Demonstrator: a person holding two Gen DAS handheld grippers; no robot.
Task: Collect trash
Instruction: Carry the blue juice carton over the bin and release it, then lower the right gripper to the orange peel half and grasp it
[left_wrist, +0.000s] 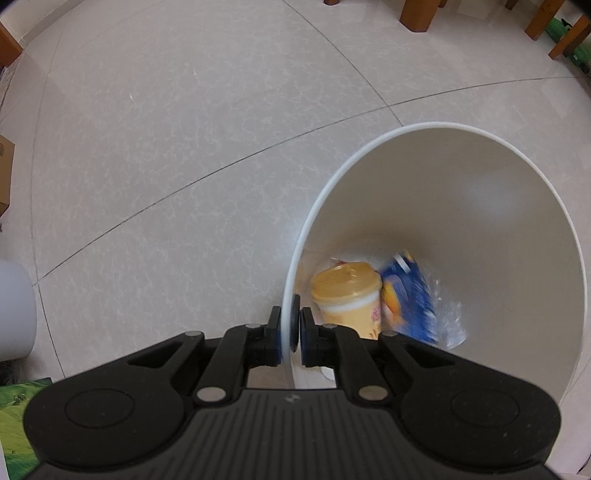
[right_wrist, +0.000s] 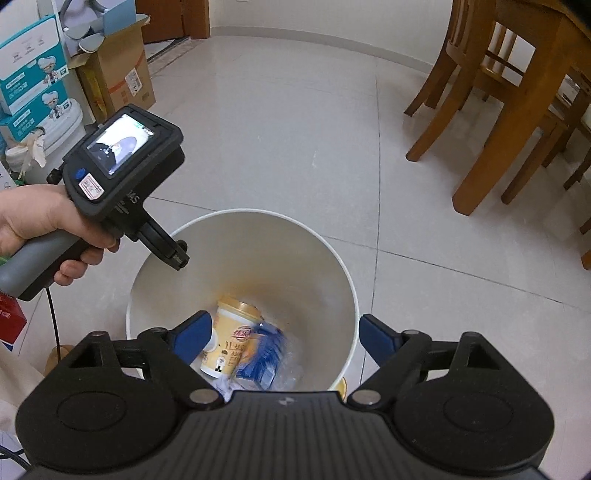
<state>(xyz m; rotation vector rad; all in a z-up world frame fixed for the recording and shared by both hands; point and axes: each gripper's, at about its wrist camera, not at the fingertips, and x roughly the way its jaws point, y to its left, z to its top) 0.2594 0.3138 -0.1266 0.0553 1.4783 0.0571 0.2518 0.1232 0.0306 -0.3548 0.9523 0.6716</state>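
A white trash bin (left_wrist: 480, 177) (right_wrist: 177, 258) stands on the tiled floor. Inside it lie a yellow milk-tea cup (left_wrist: 349, 295) (right_wrist: 231, 343), a blue snack packet (left_wrist: 410, 299) (right_wrist: 267, 354) blurred by motion, and some clear plastic (left_wrist: 448, 325). My left gripper (left_wrist: 291, 328) is shut on the bin's rim, one finger outside the wall and one inside; in the right wrist view a hand (right_wrist: 40, 218) holds that gripper (right_wrist: 179, 256) at the rim's left. My right gripper (right_wrist: 284, 339) hovers above the bin's mouth, open, with nothing between its blue fingertips.
Wooden chairs and a table (right_wrist: 509, 92) stand at the right. Cardboard boxes (right_wrist: 114, 70) and blue-white cartons (right_wrist: 33, 74) are stacked at the left. A red box (right_wrist: 11, 317) lies low at the left. A green pack (left_wrist: 18, 417) sits by the left gripper.
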